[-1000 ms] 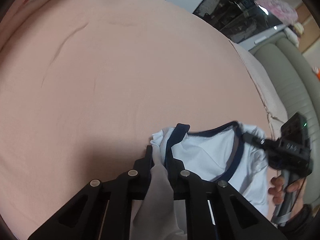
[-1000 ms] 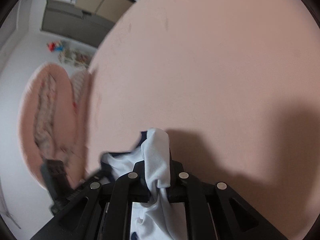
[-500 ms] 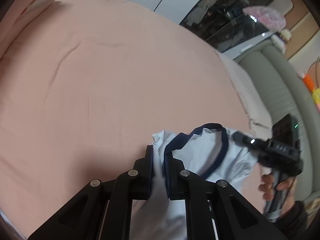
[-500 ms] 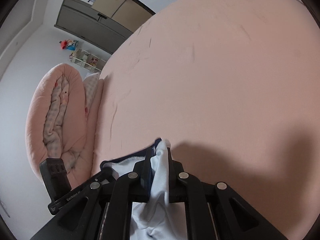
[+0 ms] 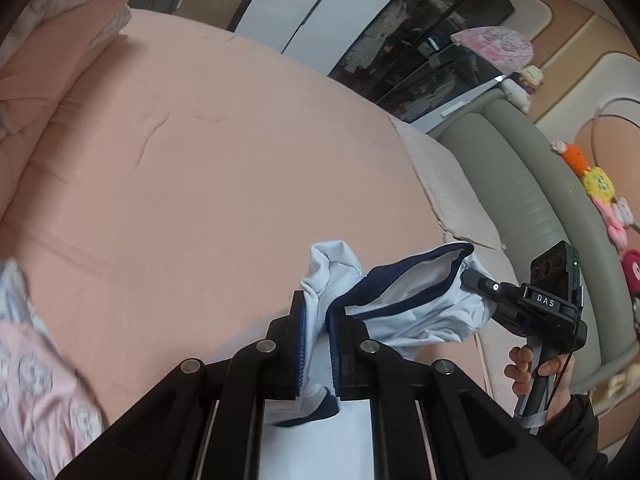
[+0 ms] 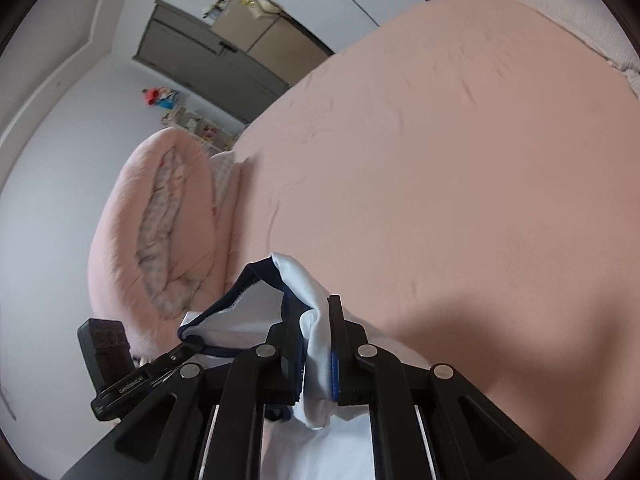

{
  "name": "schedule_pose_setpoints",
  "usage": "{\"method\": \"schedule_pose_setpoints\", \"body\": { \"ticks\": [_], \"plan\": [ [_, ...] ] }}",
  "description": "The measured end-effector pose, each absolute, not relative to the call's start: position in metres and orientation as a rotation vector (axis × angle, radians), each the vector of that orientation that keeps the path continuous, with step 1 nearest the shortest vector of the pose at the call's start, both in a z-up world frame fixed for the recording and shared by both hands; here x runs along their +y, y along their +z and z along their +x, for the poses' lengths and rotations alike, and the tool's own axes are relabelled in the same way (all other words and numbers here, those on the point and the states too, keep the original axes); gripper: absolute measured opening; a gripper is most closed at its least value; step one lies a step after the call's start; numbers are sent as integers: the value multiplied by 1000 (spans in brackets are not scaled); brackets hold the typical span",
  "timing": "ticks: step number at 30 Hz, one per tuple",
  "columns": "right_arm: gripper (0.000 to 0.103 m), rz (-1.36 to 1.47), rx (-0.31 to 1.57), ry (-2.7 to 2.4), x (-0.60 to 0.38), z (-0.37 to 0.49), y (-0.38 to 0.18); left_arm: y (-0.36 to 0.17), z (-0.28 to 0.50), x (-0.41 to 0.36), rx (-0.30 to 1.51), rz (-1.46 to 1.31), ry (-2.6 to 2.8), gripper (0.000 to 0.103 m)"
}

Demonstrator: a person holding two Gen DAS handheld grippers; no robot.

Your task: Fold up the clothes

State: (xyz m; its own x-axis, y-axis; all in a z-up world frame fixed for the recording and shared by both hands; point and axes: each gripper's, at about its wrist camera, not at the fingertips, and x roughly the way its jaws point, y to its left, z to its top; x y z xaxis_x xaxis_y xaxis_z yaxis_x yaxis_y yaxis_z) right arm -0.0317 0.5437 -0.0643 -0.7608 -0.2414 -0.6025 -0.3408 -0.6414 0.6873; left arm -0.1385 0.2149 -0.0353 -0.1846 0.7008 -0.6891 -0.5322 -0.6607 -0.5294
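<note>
bedroom: pink bed (image 5: 224, 168), wardrobe (image 6: 208, 68)

A pale blue cotton shirt (image 5: 416, 316) trimmed in navy is seen, a plain salmon-pink bed sheet (image 5: 224, 184), and black plastic tongs (image 5: 316, 344).

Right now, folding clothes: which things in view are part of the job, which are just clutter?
Job:
- white shirt with navy trim, pinched at both ends
- left gripper
- right gripper
- pink bed sheet, the folding surface

Lying about:
- rolled pink duvet
- patterned pink cloth
- plush toys
- grey cabinet
</note>
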Motion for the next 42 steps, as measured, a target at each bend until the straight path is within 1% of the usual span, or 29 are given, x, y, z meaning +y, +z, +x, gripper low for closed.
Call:
{"method": "schedule_pose_setpoints", "body": {
  "ticks": [2, 5, 8, 10, 16, 19, 22, 24, 26, 30, 33, 34, 35, 36, 37, 38, 39, 40, 41, 42],
  "plan": [
    [7, -1051, 1310, 2591, 535, -12, -58, -30, -122, 208, -218, -1243, 1925, 8],
    [7, -1030, 1266, 2598, 515, 23, -50, -33, -100, 190, -257, -1252, 1892, 8],
    [7, -990, 1291, 2559, 506, 54, -53, -38, -87, 177, -274, -1272, 1869, 8],
    [7, -974, 1299, 2533, 502, 70, -54, -37, -80, 178, -257, -1273, 1866, 8],
    [7, -1015, 1221, 2516, 482, 98, -47, -28, -54, 188, -180, -1240, 1868, 8],
    [7, -1038, 1170, 2508, 475, 99, -40, -31, -57, 200, -230, -1235, 1863, 8],
    [7, -1112, 1078, 2510, 466, 102, -34, -43, -59, 202, -294, -1260, 1844, 8],
    [7, -1133, 1054, 2502, 465, 104, -34, -52, -55, 198, -340, -1270, 1822, 8],
    [7, -1124, 1061, 2501, 462, 110, -37, -60, -47, 196, -356, -1261, 1820, 8],
    [7, -1090, 1153, 2503, 451, 132, -50, -74, -22, 177, -349, -1236, 1847, 8],
    [7, -1087, 1128, 2492, 436, 150, -64, -88, -11, 169, -373, -1276, 1911, 9],
    [9, -1097, 1127, 2477, 431, 155, -70, -92, -7, 167, -381, -1289, 1932, 10],
    [10, -1109, 1145, 2461, 428, 160, -77, -97, -4, 165, -389, -1302, 1953, 11],
    [16, -1104, 1181, 2430, 427, 164, -84, -102, -2, 162, -427, -1341, 1964, 13],
    [32, -1096, 1220, 2396, 426, 168, -91, -108, -1, 159, -483, -1386, 1981, 15],
    [45, -1057, 1266, 2364, 425, 173, -97, -112, 2, 156, -523, -1407, 2018, 18],
    [74, -1020, 1305, 2344, 423, 179, -100, -116, 5, 153, -563, -1427, 2055, 22],
    [82, -984, 1341, 2326, 421, 184, -103, -120, 8, 150, -602, -1447, 2086, 25],
    [82, -950, 1354, 2323, 418, 188, -104, -124, 10, 147, -647, -1475, 2097, 35],
    [82, -916, 1367, 2322, 415, 194, -107, -127, 11, 144, -693, -1502, 2097, 56]
  ]
}}
